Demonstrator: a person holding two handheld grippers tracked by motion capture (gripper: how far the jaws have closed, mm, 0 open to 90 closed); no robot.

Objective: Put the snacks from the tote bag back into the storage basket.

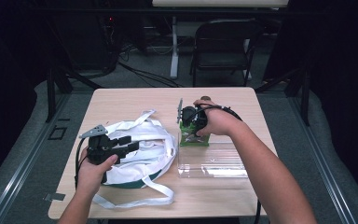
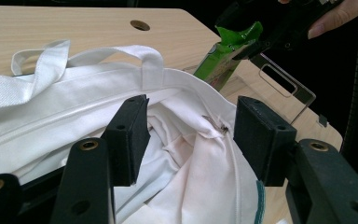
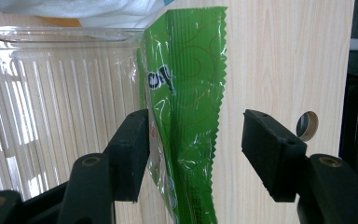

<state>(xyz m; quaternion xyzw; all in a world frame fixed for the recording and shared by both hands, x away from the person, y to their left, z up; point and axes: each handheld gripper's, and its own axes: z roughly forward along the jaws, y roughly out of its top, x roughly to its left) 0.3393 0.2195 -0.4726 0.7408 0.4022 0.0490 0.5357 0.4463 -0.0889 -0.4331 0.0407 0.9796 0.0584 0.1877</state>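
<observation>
On the worktop (image 1: 121,100) I've got a white cloth bag (image 1: 140,154) slumped on my left side, straps flopped out toward the front edge and the back. My left hand-held gripper (image 1: 133,143) sits over the bag with its jaws spread apart, nothing between them. From the left gripper view the pads (image 2: 129,135) hang just above the bag's open mouth (image 2: 186,140), with rumpled white fabric underneath and a green-trimmed hem at the lower right.

Over on my right there's a clear ribbed plastic tray (image 1: 212,161), and a green snack packet (image 1: 193,135) stands at its far left corner. My right hand-held gripper (image 1: 189,122) is pointed down at the top of that packet. In the right gripper view its jaws are released, 1 on each side of the packet (image 3: 186,140): the left pad (image 3: 130,154) is right up against the wrapper, the right one is apart from its zigzag edge. The packet leans against the tray wall (image 3: 65,116) there, with bare wood and a round hole (image 3: 307,126) off to the other side.
</observation>
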